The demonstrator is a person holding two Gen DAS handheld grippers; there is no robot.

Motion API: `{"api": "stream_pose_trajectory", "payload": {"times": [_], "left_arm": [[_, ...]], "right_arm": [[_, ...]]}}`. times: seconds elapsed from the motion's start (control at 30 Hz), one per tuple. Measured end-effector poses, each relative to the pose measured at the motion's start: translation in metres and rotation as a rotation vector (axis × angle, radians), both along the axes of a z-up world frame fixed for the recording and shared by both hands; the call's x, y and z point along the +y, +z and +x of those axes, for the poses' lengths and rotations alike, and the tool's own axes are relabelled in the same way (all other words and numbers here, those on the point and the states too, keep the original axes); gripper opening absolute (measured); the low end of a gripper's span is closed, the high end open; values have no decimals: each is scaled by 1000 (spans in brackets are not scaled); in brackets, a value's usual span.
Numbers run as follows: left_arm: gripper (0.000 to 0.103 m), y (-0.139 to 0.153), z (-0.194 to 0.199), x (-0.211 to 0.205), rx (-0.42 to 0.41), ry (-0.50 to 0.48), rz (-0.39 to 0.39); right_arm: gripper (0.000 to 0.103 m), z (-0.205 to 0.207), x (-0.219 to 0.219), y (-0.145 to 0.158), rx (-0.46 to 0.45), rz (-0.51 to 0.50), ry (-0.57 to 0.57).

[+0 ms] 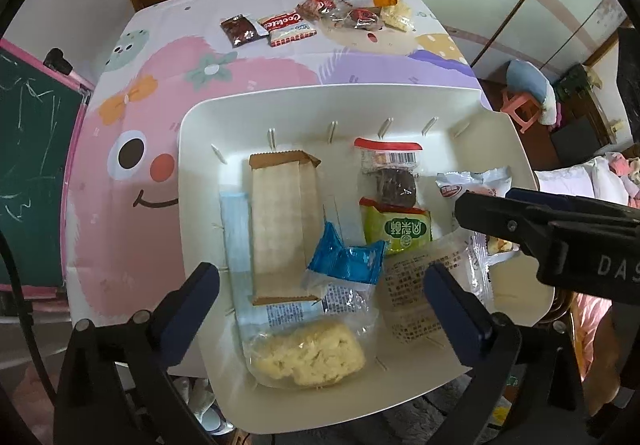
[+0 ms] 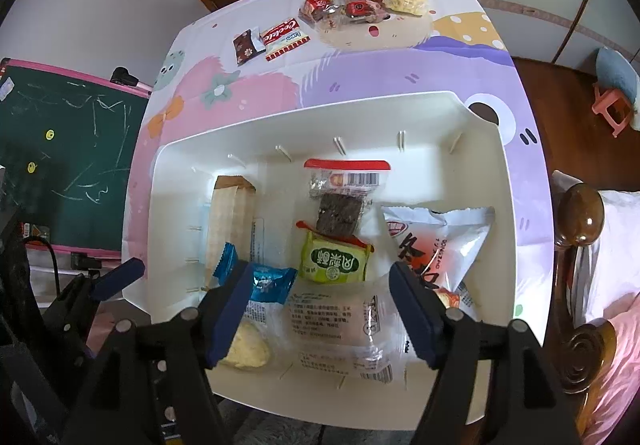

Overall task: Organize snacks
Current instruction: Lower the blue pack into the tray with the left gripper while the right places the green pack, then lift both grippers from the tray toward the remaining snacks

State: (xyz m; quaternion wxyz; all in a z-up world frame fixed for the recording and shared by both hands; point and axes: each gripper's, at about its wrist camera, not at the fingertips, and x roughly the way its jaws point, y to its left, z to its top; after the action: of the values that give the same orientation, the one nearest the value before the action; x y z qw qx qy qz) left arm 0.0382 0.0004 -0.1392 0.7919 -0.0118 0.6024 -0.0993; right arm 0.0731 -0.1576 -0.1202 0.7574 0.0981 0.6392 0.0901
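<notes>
Both tongs hang over the white bin [image 1: 192, 149], which sits at the near edge of the bench [image 1: 280, 65]. Left tongs [image 1: 320, 297] spread wide, holding nothing. Right tongs [image 2: 320, 305] also wide open, empty, w/ a clear-wrapped bar [image 2: 340, 329] lying between the fingers but not pinched.

Bin already has approx. eight packs: brown paper pack [image 1: 280, 221], blue foil pack [image 1: 348, 261], green pack [image 1: 398, 233], dark cake in clear wrap [image 1: 394, 181], white pillow bag [image 2: 436, 245], yellow crumbly cake [image 1: 308, 357].

Still to collect, far end of bench: dark brown packet [image 1: 240, 31], red cookie pack [image 1: 286, 27], a small heap of red-wrapped sweets [image 1: 344, 13].

Handling, prob.: all light, film slippery and crinkly, contents brittle. Pinch by the crimped end seals or across the narrow width, gentle squeeze; puffed bags may squirm out of a hard grip.
</notes>
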Motion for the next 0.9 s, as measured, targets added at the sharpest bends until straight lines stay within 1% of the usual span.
{"api": "stream_pose_trajectory", "payload": {"times": [0.53,0.73,0.9], "left_arm": [[102,7,-1,8,-6,31,-41],[102,16,2,13,-22,33,-53],[102,28,8,21,-51,48,-59]], "right_arm": [[71,-6,1,-1,-14,6,2],[71,-5,2,6,-32,11,-8],[71,0,0,13,-49,13,-12]]}}
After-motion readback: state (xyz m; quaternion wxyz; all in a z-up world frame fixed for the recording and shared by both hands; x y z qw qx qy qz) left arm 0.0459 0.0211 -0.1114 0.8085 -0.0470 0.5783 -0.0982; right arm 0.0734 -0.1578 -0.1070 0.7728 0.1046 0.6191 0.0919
